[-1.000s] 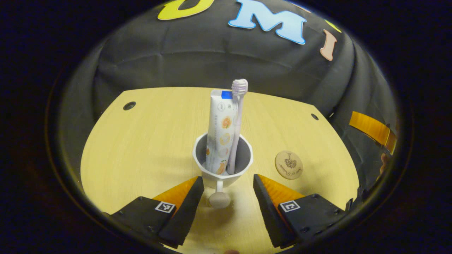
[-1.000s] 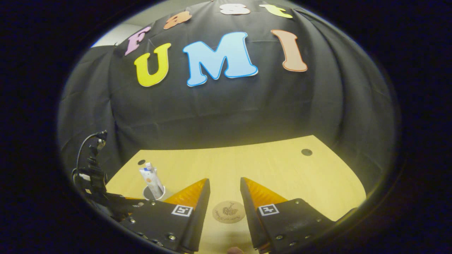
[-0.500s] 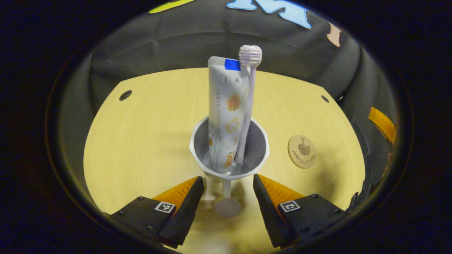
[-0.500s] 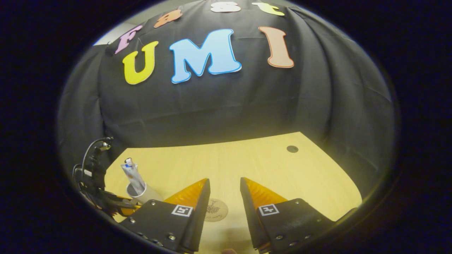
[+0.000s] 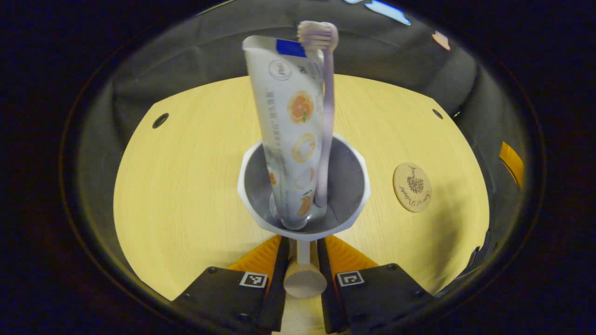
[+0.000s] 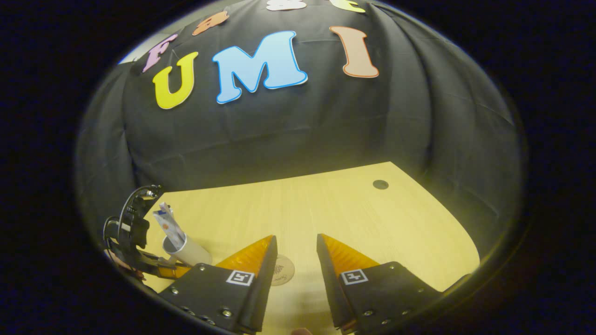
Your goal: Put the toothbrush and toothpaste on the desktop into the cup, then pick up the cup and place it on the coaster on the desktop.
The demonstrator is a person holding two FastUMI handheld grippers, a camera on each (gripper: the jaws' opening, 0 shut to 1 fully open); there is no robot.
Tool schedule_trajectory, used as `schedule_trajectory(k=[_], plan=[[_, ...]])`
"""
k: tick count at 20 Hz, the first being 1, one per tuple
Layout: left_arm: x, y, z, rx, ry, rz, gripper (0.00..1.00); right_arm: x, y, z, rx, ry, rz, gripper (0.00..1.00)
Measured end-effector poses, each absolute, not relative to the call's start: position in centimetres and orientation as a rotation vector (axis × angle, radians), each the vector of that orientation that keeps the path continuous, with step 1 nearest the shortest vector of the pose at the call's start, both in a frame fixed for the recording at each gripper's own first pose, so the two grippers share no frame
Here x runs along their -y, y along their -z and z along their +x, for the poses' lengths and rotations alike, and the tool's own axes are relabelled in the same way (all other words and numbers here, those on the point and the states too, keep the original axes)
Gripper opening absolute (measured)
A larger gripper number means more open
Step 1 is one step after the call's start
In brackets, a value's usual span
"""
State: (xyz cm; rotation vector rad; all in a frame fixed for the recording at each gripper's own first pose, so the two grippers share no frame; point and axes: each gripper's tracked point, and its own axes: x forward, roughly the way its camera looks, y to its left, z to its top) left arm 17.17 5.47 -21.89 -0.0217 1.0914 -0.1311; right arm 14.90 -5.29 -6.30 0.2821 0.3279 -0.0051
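Now — left gripper fingers clamped on cup handle | right gripper fingers apart — over coaster

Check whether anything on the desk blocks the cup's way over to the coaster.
Nothing visible does. The cup, with the toothpaste and toothbrush in it, is held by its handle in the left gripper. Only bare desk lies between it and the coaster. The right gripper hovers near the coaster.

A pale wood desktop with a round hole near its upper left and another near its upper right. The cup stands at the frame's centre. A round coaster lies flat at right, apart from the cup.
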Motion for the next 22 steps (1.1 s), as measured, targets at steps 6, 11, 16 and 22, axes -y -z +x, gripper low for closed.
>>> schedule_trajectory(k=[6, 11, 16, 22], plan=[[-5.6, 21.8, 17.4, -1.061, 0.127, 0.042, 0.34, 4.9, 6.4, 14.6, -0.334, 0.000, 0.277, 0.54], [-4.6, 20.6, 17.8, -0.997, 0.141, 0.084, 0.33, 5.1, 6.4, 14.1, -0.332, 0.007, 0.282, 0.54], [-1.3, 18.5, 17.5, -0.980, 0.213, 0.093, 0.33, 5.9, 6.2, 13.5, -0.324, 0.022, 0.283, 0.53], [5.9, 17.8, 17.5, -0.975, 0.319, 0.090, 0.33, 8.4, 6.4, 12.0, -0.316, 0.059, 0.285, 0.54]])
